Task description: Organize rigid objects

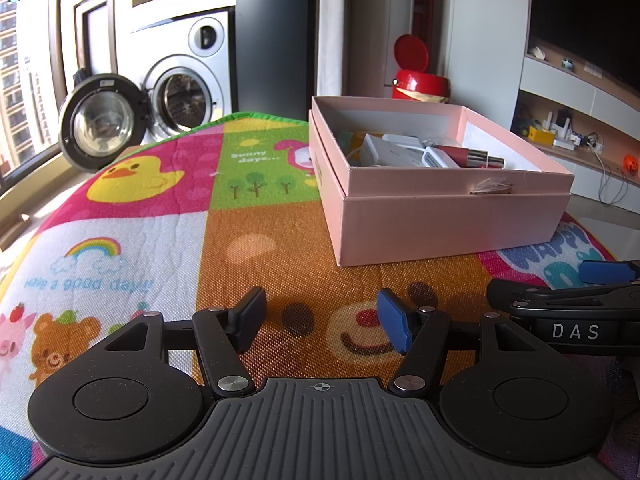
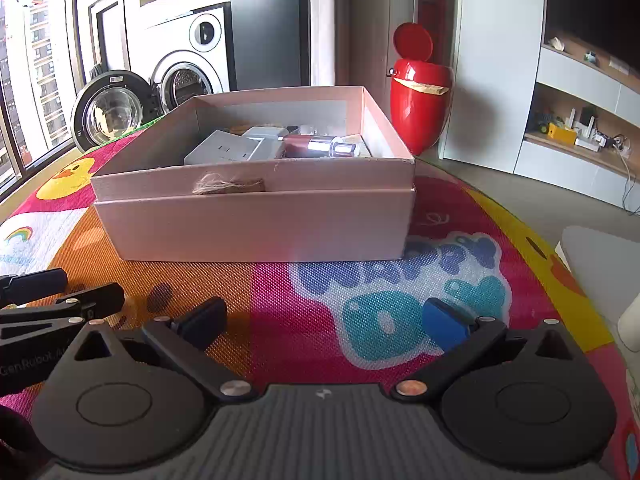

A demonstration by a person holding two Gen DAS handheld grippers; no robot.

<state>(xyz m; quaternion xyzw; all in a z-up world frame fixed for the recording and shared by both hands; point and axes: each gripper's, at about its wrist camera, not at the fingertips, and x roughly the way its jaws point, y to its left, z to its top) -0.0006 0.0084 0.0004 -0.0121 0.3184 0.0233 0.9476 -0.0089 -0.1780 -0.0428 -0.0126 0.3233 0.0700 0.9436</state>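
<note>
An open pink box (image 1: 452, 224) stands on a colourful play mat (image 1: 160, 240). Inside lie white chargers and adapters (image 1: 394, 152) and a dark red cylinder with a silver end (image 1: 470, 156). The box (image 2: 256, 224) also shows in the right wrist view, with a grey-white block (image 2: 224, 152) and the red and silver cylinder (image 2: 320, 145) in it. My left gripper (image 1: 322, 320) is open and empty, low over the mat in front of the box. My right gripper (image 2: 326, 322) is open and empty, to the right of the left one, also in front of the box.
A red bin with its lid up (image 2: 420, 104) stands behind the box. A washing machine with its door open (image 1: 176, 96) is at the back left by a window. Low shelves with small items (image 2: 580, 132) are on the right. A white object (image 2: 600, 264) lies off the mat's right edge.
</note>
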